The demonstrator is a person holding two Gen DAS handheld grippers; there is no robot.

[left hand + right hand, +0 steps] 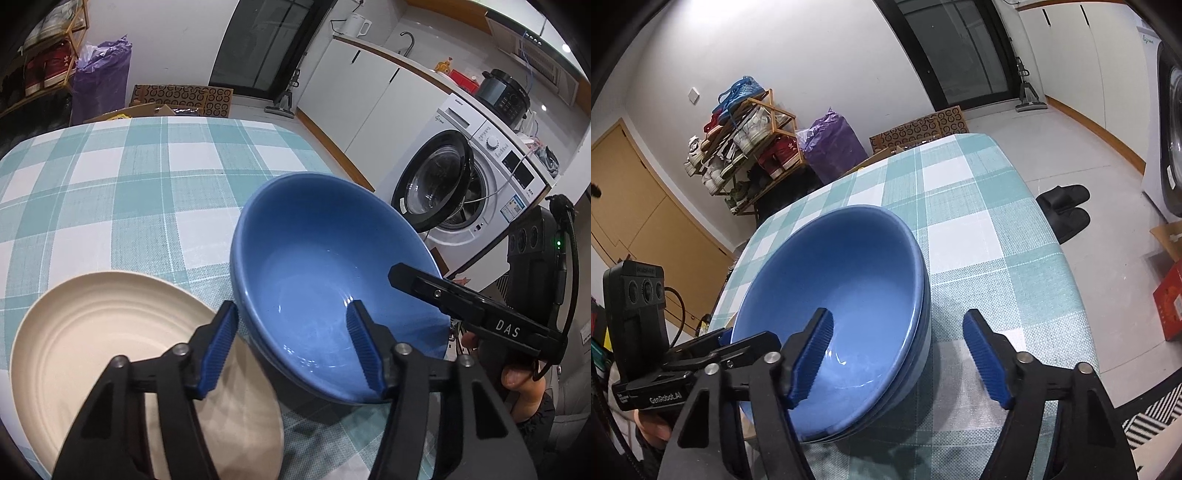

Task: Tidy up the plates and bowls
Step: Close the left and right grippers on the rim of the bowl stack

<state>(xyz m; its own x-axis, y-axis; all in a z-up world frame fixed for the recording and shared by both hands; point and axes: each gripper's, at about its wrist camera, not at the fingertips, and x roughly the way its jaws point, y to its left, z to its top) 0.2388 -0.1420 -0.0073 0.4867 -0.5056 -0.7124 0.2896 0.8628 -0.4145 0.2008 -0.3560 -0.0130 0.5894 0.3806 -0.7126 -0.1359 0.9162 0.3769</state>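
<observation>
Both wrist views close, angled down along fingers from opposite sides of blue bowl (332, 288) (834, 314); shared: bowl, checked tablecloth (122, 192) (990, 236).

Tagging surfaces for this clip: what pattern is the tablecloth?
The tablecloth is a teal-and-white check, clearest in the right wrist view.

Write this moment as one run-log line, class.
left gripper: straddles blue bowl rim, not clamped | right gripper: straddles opposite rim, not clamped | cream plate: beside bowl on checked tablecloth
</observation>
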